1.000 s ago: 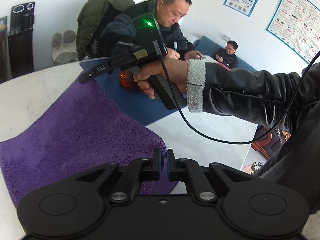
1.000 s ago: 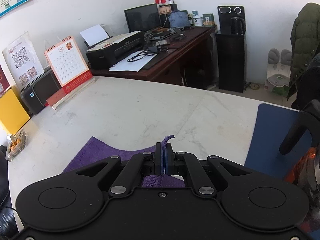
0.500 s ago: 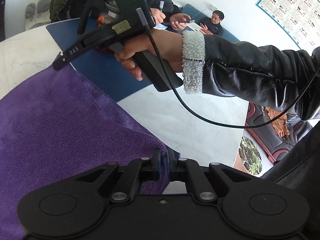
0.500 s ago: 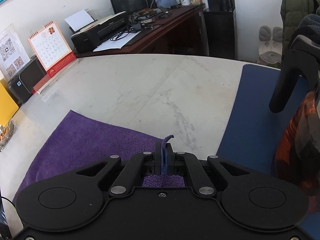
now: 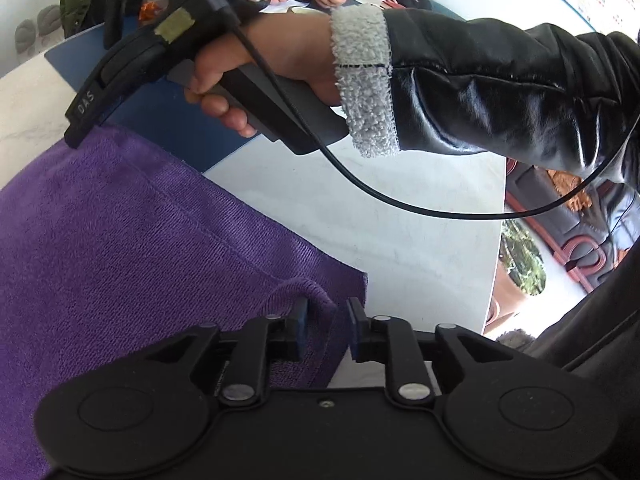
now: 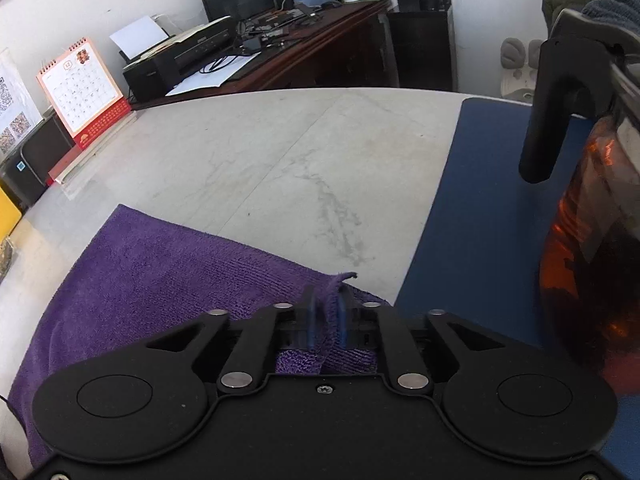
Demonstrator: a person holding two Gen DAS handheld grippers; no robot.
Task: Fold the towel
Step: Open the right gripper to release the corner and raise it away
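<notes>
On marble table, both parted tongs straddle ribbed purple towel corners.

Purple towel lies folded (corners raised) on the table.

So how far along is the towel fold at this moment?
Done: the purple towel lies doubled on the white table, its carried edge laid down beside the blue mat. In hand: both grippers are letting go; the left gripper stands open around a small bump of cloth, and the right gripper is parted with the corner loose between its fingers. Left: withdrawing, then possibly another fold.
</notes>
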